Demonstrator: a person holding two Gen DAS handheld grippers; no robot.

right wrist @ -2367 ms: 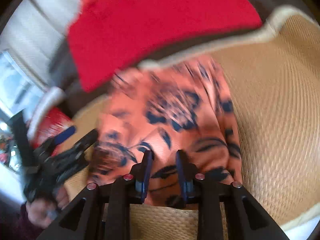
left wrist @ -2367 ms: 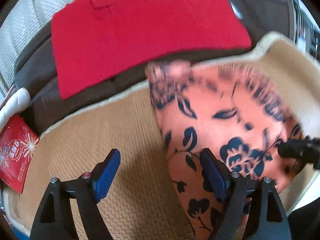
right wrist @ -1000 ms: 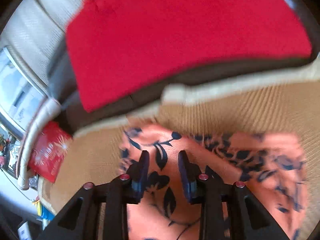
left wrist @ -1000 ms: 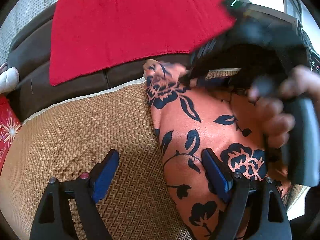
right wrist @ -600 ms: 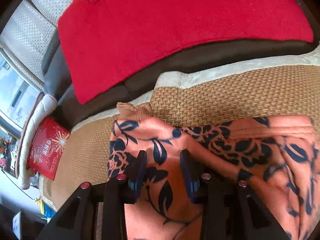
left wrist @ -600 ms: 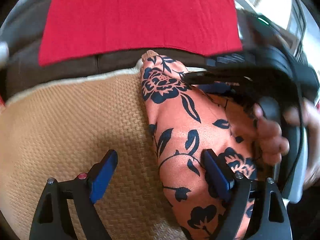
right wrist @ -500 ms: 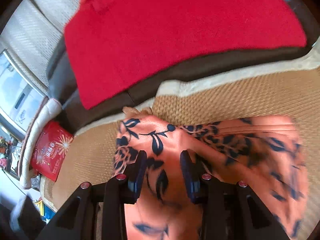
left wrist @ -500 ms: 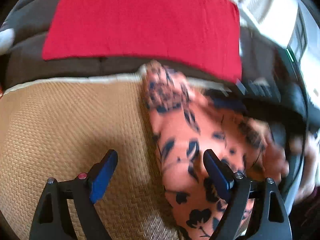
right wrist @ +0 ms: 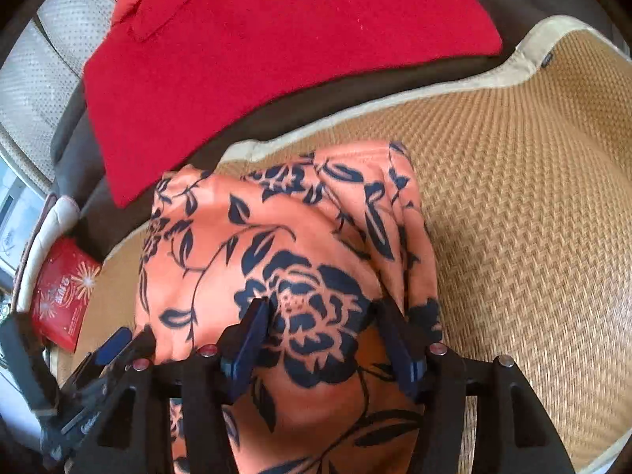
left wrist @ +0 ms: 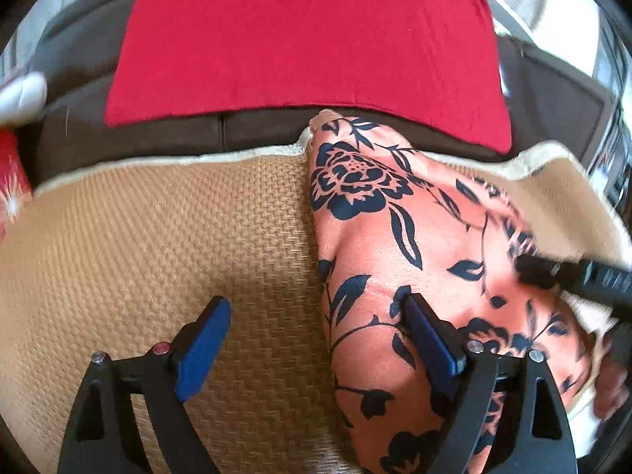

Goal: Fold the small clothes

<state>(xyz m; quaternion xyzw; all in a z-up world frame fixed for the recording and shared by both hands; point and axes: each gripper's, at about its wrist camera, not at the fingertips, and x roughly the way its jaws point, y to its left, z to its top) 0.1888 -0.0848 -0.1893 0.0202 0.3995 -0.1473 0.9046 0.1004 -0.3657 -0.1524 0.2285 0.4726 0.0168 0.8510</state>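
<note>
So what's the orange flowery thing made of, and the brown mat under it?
The orange flowered garment looks like thin, smooth, slightly shiny woven fabric, perhaps silky polyester: it drapes in soft folds with a faint sheen. The tan mat looks like woven rattan or bamboo, matte, with a visible herringbone weave and cream cloth edging.

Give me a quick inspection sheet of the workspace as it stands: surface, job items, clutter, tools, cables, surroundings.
Surface: woven straw mat with a cream border, lying on a dark brown sofa seat.
Job's things: orange floral garment bunched in a mound on the mat, one end reaching the mat's back edge.
Clutter: red packet at the mat's left end; red cloth draped on the sofa back.
Grippers: left tool open, one finger over bare mat, the other on the garment; right tool open, straddling the garment's rose print.
Cables: nothing seen.
Surroundings: cream perforated upholstery behind the red cloth; the rest too blurred to tell.
</note>
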